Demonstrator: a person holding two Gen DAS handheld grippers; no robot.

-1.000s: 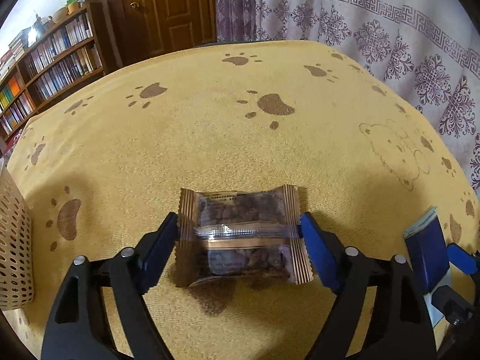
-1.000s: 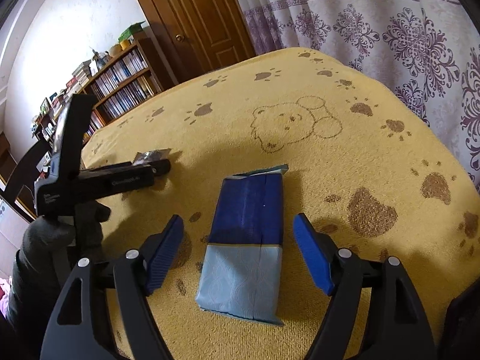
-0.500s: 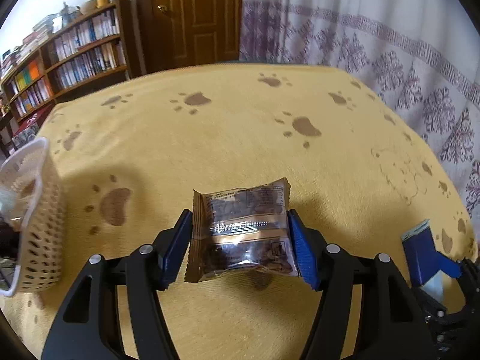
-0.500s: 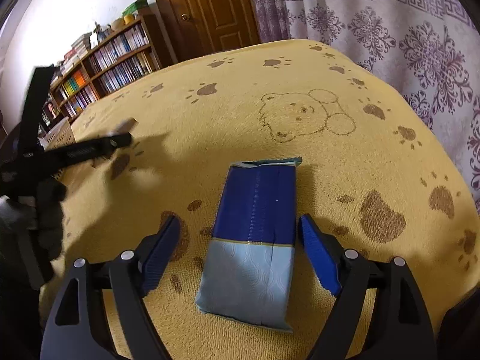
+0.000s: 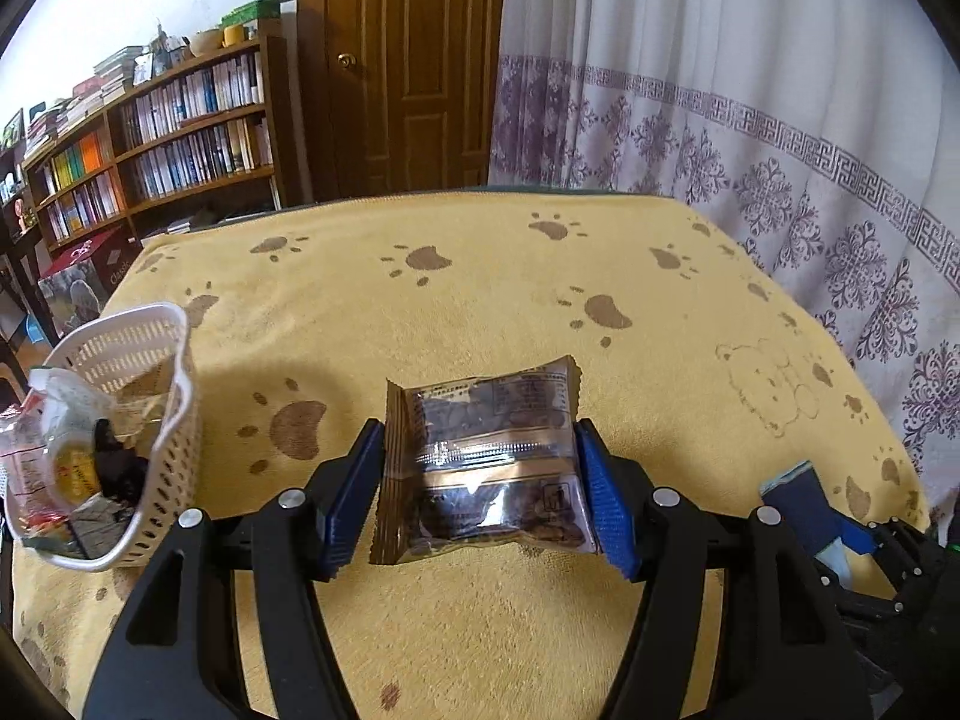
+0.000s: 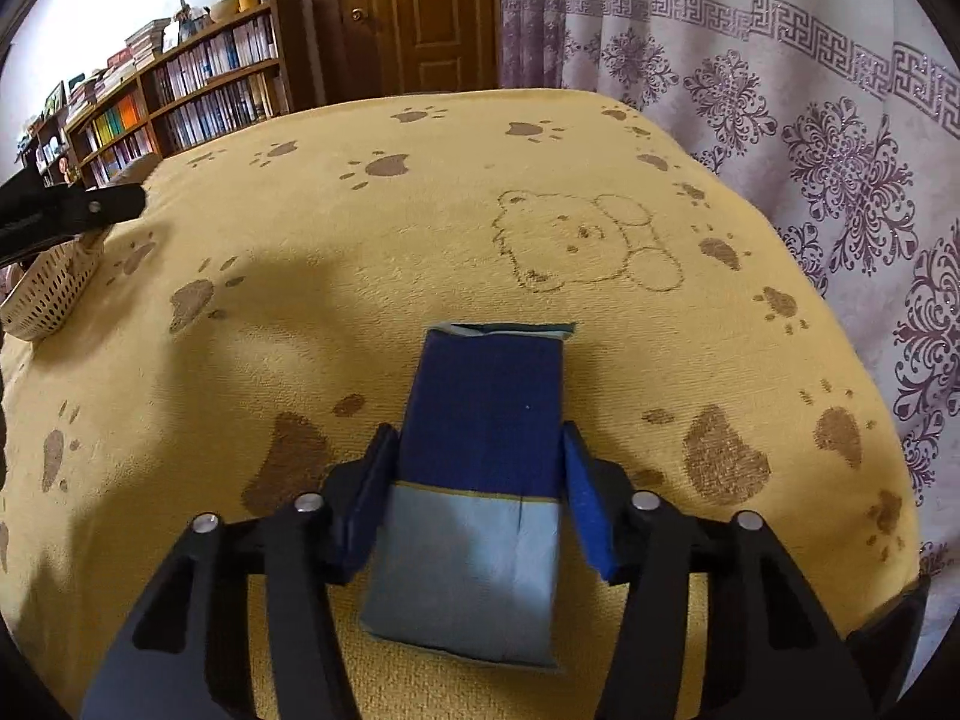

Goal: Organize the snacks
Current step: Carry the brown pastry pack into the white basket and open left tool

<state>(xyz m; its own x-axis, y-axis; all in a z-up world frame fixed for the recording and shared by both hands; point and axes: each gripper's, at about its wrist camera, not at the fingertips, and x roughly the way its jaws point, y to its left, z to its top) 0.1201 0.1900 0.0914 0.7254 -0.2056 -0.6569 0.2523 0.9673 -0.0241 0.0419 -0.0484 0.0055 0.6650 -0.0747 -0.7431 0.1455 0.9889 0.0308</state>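
The left claw is squeezing a see-through brown snack bag with dark bits above the yellow paw-print bench, beside a white holey plastic basket of snacks, while the right claw is pinching a dark and light blue soft packet lying on the bench.

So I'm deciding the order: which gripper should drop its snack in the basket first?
Left. The left hand-held gripper holds the brown snack lifted beside the basket; the right hand-held gripper is closing on the blue pack, far from it.
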